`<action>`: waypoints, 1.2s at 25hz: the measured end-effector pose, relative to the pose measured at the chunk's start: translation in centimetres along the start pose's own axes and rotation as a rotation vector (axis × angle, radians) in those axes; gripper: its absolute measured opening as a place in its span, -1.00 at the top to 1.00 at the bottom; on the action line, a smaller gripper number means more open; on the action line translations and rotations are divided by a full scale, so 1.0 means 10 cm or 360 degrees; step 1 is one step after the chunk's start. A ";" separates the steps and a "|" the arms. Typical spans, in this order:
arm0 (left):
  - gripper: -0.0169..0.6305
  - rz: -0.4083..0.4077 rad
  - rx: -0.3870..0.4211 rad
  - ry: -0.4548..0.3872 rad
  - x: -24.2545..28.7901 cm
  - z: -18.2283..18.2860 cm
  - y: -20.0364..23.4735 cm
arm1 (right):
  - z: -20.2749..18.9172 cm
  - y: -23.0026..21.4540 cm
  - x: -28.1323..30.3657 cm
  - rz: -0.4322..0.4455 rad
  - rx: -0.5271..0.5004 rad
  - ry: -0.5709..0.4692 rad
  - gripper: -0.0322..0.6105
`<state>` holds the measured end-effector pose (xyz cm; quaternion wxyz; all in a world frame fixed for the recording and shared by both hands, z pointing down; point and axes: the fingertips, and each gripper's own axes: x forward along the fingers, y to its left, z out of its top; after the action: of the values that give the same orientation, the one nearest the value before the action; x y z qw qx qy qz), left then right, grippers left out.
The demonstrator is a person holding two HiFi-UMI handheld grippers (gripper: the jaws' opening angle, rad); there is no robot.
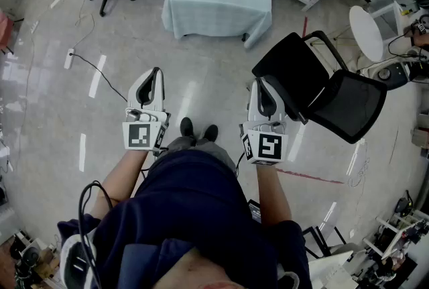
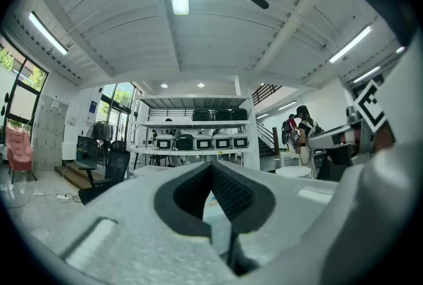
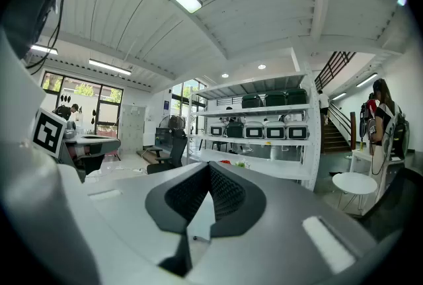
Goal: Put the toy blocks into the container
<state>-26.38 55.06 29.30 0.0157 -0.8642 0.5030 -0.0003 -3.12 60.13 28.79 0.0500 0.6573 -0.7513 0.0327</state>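
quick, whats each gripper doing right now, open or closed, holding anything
left gripper: closed, fingers together, holding nothing
right gripper: closed, fingers together, holding nothing

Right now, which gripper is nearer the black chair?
Right. The right gripper hangs close beside the black chair, by its seat edge in the head view; the left gripper is on the far side of the person's body.

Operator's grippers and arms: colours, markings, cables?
The left gripper and right gripper are light grey with black-lined claws, each carrying a cube of black-and-white square markers. The person wears a dark navy top; a black cable loops beside the left arm.
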 end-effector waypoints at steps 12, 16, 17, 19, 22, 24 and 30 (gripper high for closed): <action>0.95 -0.0013 0.0012 -0.0006 -0.01 0.00 -0.02 | -0.08 0.04 0.03 0.0015 0.0005 0.0027 0.91; 0.95 -0.0017 0.0012 -0.0006 0.01 0.00 -0.03 | -0.10 0.02 0.04 0.0014 0.0002 0.0039 0.91; 0.95 -0.0019 0.0015 -0.0002 0.01 0.00 -0.03 | -0.11 0.02 0.04 0.0014 0.0002 0.0042 0.91; 0.95 -0.0022 0.0025 0.0015 0.00 -0.03 -0.03 | -0.13 0.03 0.04 0.0015 0.0002 0.0048 0.91; 0.95 -0.0026 0.0028 0.0024 0.00 -0.04 -0.05 | -0.12 0.02 0.03 0.0018 -0.0002 0.0046 0.91; 0.95 -0.0033 0.0026 0.0030 0.02 -0.05 -0.01 | -0.11 0.05 0.07 0.0022 -0.0008 0.0041 0.91; 0.95 -0.0042 0.0025 0.0043 0.06 -0.05 0.09 | -0.07 0.15 0.15 0.0038 -0.0087 0.0023 0.89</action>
<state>-26.88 54.11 29.74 0.0157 -0.8704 0.4917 -0.0161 -4.82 58.93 29.73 0.0731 0.6464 -0.7593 0.0175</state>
